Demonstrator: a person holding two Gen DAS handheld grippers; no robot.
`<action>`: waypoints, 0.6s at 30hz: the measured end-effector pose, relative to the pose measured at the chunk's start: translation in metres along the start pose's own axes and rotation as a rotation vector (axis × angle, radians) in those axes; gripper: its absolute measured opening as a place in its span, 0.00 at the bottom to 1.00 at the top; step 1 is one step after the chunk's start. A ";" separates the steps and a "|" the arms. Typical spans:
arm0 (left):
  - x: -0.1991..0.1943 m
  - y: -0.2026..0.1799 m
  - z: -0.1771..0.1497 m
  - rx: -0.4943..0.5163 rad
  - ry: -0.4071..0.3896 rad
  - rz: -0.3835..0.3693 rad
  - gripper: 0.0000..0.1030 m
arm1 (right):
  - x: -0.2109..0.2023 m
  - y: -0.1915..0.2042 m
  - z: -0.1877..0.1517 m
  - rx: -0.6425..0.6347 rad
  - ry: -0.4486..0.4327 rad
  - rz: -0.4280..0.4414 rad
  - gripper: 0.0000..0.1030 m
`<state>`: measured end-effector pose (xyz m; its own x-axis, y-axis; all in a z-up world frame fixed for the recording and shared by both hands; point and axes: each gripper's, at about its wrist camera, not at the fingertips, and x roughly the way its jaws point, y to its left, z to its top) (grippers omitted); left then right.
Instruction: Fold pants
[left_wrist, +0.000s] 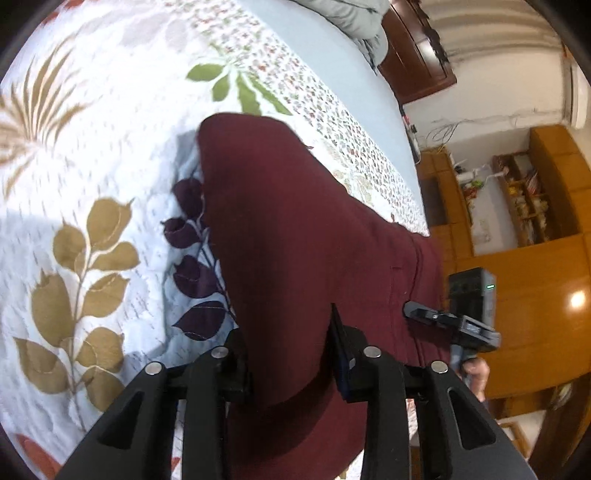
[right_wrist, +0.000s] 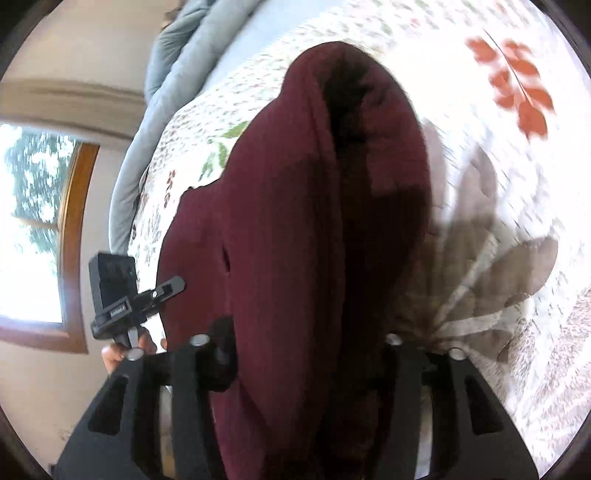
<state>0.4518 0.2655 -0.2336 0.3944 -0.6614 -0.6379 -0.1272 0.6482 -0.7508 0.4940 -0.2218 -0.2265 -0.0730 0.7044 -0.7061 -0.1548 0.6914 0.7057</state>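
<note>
Dark maroon pants (left_wrist: 295, 229) hang lifted over a leaf-print bedspread (left_wrist: 92, 155). My left gripper (left_wrist: 291, 354) is shut on the pants' near edge, cloth bunched between its fingers. In the right wrist view the pants (right_wrist: 303, 229) drape forward in thick folds, and my right gripper (right_wrist: 306, 354) is shut on them. Each view shows the other gripper gripping the same edge: the right gripper (left_wrist: 410, 308) at the right, the left gripper (right_wrist: 177, 286) at the left. The pants' far end rests on the bed.
A grey folded duvet (left_wrist: 354, 18) lies at the bed's far end, also in the right wrist view (right_wrist: 173, 66). Wooden cabinets and shelves (left_wrist: 524, 206) stand beyond the bed edge. A window (right_wrist: 33, 221) is on the wall at left.
</note>
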 end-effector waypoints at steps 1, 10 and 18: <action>0.002 0.001 -0.001 -0.003 0.002 0.011 0.43 | 0.002 -0.008 0.001 0.020 0.003 -0.004 0.67; -0.074 -0.039 0.011 0.104 -0.202 0.171 0.68 | -0.063 0.028 -0.004 -0.011 -0.215 -0.142 0.73; -0.017 -0.041 0.040 0.043 -0.157 -0.108 0.71 | 0.004 0.083 0.041 0.068 -0.200 0.127 0.68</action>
<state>0.4864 0.2648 -0.1849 0.5416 -0.6630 -0.5168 -0.0388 0.5945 -0.8032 0.5213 -0.1550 -0.1682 0.1100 0.7993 -0.5908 -0.0892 0.5999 0.7950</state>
